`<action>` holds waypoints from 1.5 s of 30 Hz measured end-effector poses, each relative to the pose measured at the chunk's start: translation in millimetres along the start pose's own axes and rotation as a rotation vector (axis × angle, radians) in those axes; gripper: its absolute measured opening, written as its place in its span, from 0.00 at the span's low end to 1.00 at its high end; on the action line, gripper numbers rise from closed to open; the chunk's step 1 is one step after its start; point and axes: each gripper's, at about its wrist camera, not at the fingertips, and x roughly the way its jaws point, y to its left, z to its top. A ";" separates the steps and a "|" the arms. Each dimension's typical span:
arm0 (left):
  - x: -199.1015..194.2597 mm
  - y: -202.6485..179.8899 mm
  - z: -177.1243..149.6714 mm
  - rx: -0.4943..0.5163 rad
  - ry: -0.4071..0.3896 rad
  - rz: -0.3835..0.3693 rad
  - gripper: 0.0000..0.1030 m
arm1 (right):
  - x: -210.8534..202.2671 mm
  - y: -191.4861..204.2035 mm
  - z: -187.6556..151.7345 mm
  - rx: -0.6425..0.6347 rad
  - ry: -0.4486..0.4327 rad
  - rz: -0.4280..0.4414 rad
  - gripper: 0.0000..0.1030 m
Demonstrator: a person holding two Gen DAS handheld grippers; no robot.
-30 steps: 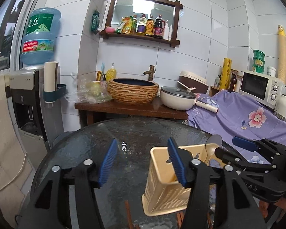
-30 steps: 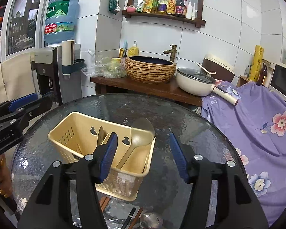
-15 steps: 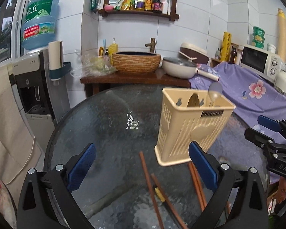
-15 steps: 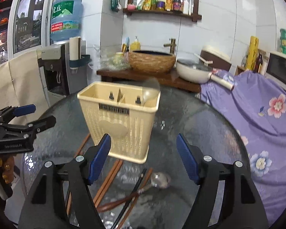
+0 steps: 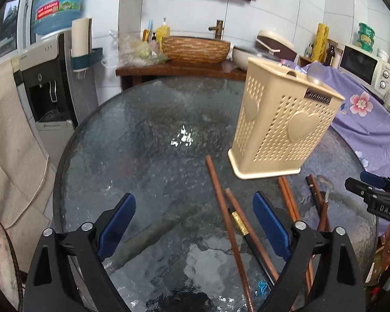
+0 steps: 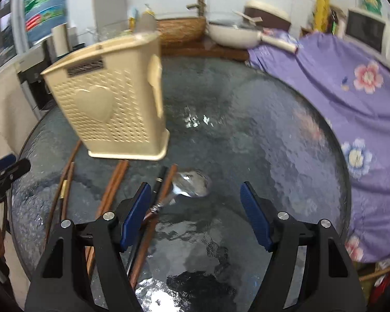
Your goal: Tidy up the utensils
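Note:
A beige perforated utensil basket (image 5: 280,130) stands upright on the round glass table (image 5: 143,143), with a spoon bowl (image 5: 316,74) sticking out of its top. Several brown chopsticks (image 5: 221,202) lie loose on the glass in front of it. My left gripper (image 5: 193,223) hovers over them, jaws wide and closing, pads touching nothing. In the right wrist view the basket (image 6: 111,98) is at upper left, and a metal spoon (image 6: 192,180) lies beside chopsticks (image 6: 114,182). My right gripper (image 6: 195,213) is open just above the spoon, holding nothing.
A water dispenser (image 5: 46,83) stands left of the table. Behind it is a wooden counter with a woven basin (image 5: 195,49) and a pan (image 6: 234,35). A purple floral cloth (image 6: 351,78) and a microwave (image 5: 364,65) are on the right.
Both grippers have sunk and tipped down toward the tabletop, and both stand wider than a second ago. The basket now sits higher in each view; the chopsticks and metal spoon have come into sight.

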 end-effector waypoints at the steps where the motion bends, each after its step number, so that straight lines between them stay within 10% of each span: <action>1: 2.5 0.5 -0.4 0.000 0.009 -0.001 0.82 | 4.9 -2.1 -0.4 0.023 0.021 0.012 0.69; 14: 24.7 4.2 -2.4 -0.020 0.102 -0.021 0.53 | 48.7 4.3 3.1 0.144 0.154 0.051 0.63; 45: 111.6 -21.2 42.4 0.036 0.234 0.067 0.40 | 96.7 2.7 42.8 0.130 0.201 0.015 0.46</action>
